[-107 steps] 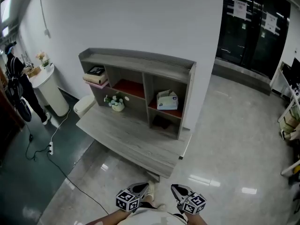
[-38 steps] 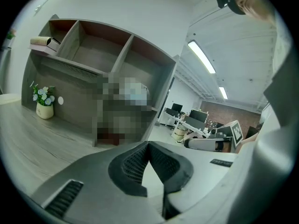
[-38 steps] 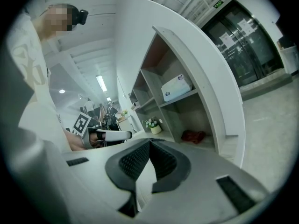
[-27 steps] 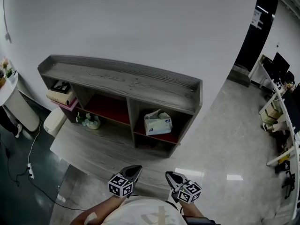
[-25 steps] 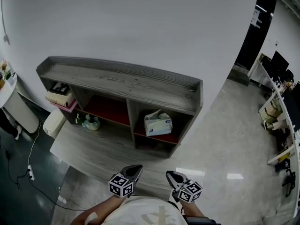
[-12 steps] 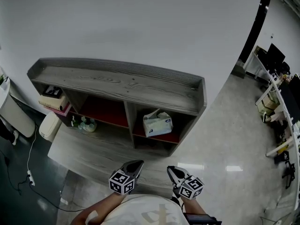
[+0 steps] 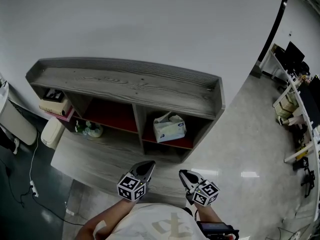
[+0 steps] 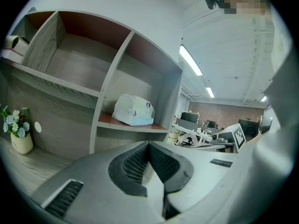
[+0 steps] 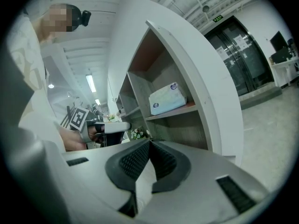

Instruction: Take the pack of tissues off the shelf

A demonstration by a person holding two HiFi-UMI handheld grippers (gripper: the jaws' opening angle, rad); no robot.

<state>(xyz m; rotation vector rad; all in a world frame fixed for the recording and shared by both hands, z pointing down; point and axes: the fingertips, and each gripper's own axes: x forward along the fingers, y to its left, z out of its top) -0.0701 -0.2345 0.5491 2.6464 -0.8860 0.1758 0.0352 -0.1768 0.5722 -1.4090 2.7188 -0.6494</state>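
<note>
Tissues are sitting in the right-hand bay of the shelf, on the red board there, untouched. That's from the head view. Same view: left gripper and right gripper are both low in front of the shelf, well short of it, side by side and pointing at it. Flowers stand at the shelf's left end on the lower wooden ledge, and some books are stacked in the left bay above them.

Left gripper view: the jaws are pressed together at the tips, nothing between them, so that one's closed and empty. Past the tips I get the tissues on the board in the right bay, a white soft pack with a bluish lower edge. The flowers are way off to the shelf's left. The middle bay looks bare from here.

Right gripper view: jaws closed on nothing here too. The tissues show up on the board behind the shelf's right side panel, and the left gripper is out in front of the shelf with a hand around it.
</note>
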